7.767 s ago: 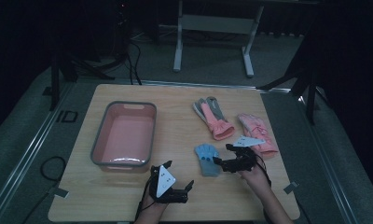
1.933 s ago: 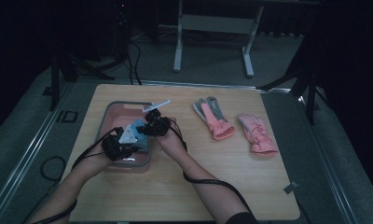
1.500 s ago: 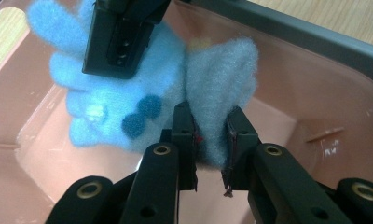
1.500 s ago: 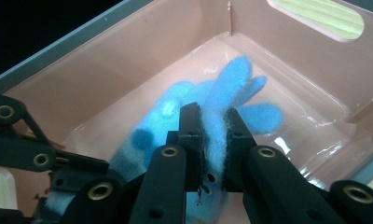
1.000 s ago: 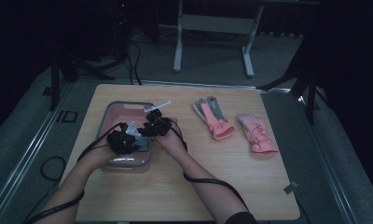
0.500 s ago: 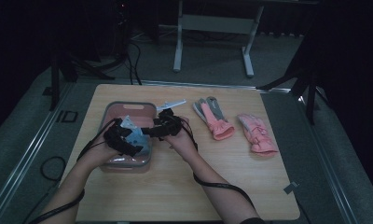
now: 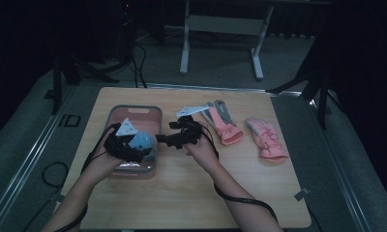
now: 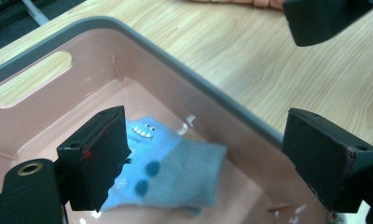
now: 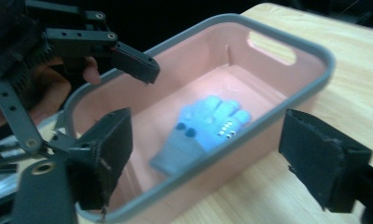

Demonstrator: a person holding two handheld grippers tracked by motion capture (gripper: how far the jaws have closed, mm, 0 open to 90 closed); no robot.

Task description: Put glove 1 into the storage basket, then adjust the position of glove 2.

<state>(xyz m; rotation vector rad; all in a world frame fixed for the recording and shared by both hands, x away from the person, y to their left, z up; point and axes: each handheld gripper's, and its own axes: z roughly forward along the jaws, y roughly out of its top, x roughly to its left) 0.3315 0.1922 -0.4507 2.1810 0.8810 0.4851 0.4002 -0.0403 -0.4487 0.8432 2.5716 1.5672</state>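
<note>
A blue glove [image 7: 144, 140] with dark dots and a small toothy face lies flat on the floor of the pink bin [image 7: 136, 109]. My left gripper [image 7: 141, 148] hovers over the bin, open, with the glove [image 8: 166, 172] below its jaws and free of them. My right gripper [image 7: 164, 141] is open just outside the bin's right wall, pointing at it. In the right gripper view the glove [image 9: 203, 126] lies beyond the grey rim [image 9: 287, 37], and a finger of the left gripper [image 9: 131, 60] reaches in from the upper left.
On the wooden table [image 7: 182, 193] right of the bin lie a pink and grey glove [image 7: 223, 124] and a pink glove [image 7: 266, 140]. The bin's handle slot [image 8: 31, 86] is at its far end. A metal stand [image 7: 220, 29] is on the floor beyond the table.
The blue glove, earlier carried from the table to the bin, now lies loose inside. My right gripper has drawn back to the right, out of the bin. The left gripper stays over it.
</note>
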